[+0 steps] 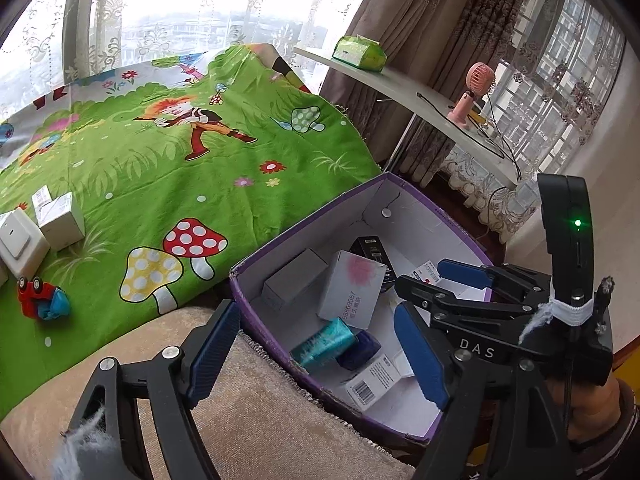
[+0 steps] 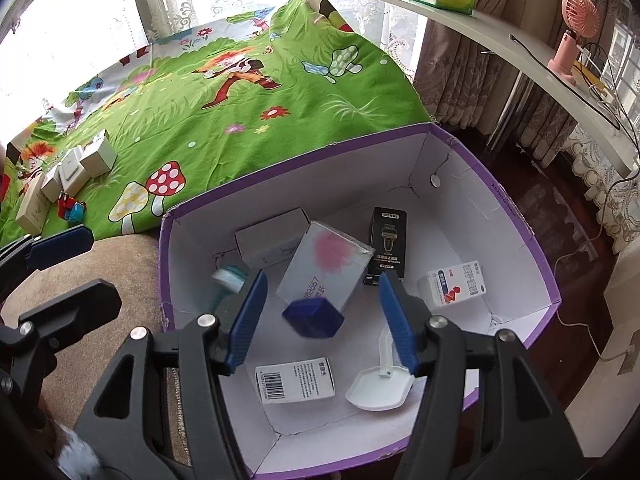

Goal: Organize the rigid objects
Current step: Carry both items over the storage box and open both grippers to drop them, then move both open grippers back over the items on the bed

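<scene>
While below right claw (image 2: 324, 316), blue box (image 2: 314, 317).

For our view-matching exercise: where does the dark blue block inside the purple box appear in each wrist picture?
Left wrist: dark blue block low centre, beside the teal tube, inside the purple box.
Right wrist: block centre, between the right gripper fingers, no pad touching.
Shared landmark: grey carton with pink flower.
</scene>
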The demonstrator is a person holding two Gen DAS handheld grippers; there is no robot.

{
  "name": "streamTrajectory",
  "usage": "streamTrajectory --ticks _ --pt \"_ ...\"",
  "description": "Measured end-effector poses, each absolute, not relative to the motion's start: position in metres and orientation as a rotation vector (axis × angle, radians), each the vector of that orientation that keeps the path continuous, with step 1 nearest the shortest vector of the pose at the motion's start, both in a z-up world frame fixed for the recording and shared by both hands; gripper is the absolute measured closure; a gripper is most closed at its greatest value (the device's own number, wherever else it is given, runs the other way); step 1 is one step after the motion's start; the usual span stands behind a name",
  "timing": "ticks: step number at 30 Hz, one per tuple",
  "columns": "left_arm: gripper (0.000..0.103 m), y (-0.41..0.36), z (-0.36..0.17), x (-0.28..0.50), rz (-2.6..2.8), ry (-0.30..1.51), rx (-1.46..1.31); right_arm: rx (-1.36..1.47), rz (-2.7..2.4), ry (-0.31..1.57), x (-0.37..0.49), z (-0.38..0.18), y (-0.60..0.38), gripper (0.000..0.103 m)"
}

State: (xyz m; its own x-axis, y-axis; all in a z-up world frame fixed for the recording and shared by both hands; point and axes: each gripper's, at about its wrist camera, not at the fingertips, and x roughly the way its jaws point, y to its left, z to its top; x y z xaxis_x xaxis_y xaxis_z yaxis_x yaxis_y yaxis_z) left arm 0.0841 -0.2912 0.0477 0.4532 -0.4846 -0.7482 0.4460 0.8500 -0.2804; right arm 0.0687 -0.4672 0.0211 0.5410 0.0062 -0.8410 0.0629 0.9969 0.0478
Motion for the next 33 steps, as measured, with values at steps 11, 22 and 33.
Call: streamTrajectory --ticks 11,22,33 --pt "0.023 -0.264 0.051 0.086 -0.493 0.917 -0.106 0.078 0.01 0.991 0.07 0.026 -0.454 0.037" --pt "0.023 -0.211 0.057 0.086 -0.369 0.868 -0.15 0.036 0.099 0.971 0.078 0.039 -0.411 0.033" --pt "0.023 -0.12 0.052 0.082 -0.164 0.826 -0.245 -0.035 0.196 0.951 0.095 0.044 -0.351 0.028"
